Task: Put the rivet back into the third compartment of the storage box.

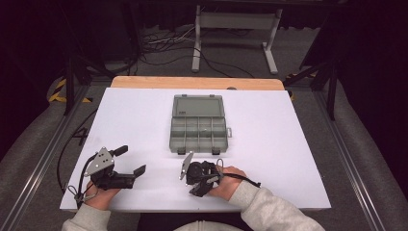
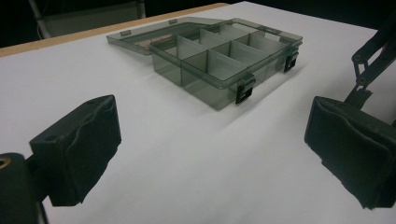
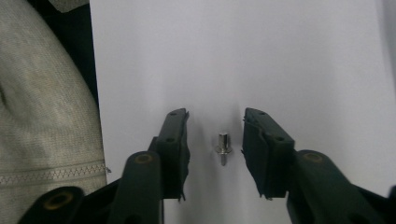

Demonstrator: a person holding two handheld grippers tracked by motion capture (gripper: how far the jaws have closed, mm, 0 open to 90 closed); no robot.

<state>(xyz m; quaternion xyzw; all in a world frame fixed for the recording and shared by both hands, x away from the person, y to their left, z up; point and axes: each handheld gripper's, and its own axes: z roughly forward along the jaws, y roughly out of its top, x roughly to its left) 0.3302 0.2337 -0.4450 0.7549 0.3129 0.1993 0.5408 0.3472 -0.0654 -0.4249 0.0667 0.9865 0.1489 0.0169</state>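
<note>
A small metal bolt (image 3: pixel 222 147) is seen on the white sheet (image 1: pixel 269 159), and the grey box (image 1: pixel 198 124) is taken as the landmark for all places. The box stands in the middle of the sheet with its lid (image 1: pixel 198 106) laid flat open on the far side, and its compartments (image 2: pixel 219 51) are divided by thin walls; two dark latches (image 2: pixel 245 89) hang on its near wall. The right gripper (image 1: pixel 196 176) is held nearer to the person than the box, just in front of its near wall and slightly right of its left corner, and it is pointed back toward the person's side. In the right gripper view the bolt lies between the two black jaws, which are set narrow around it; a small gap is seen on each side, so the pads (image 3: pixel 176 149) are not pressed on the bolt. The bolt rests on the sheet, with its head toward the far end of that view. A grey sleeve (image 3: pixel 42 121) is seen beside the jaws. The left gripper (image 1: pixel 129 168) is held well left of the box and nearer to the person, resting low on the sheet. Its jaws are spread wide and nothing is held between them; in the left gripper view the box is seen ahead, well apart from the pads (image 2: pixel 84 140).
</note>
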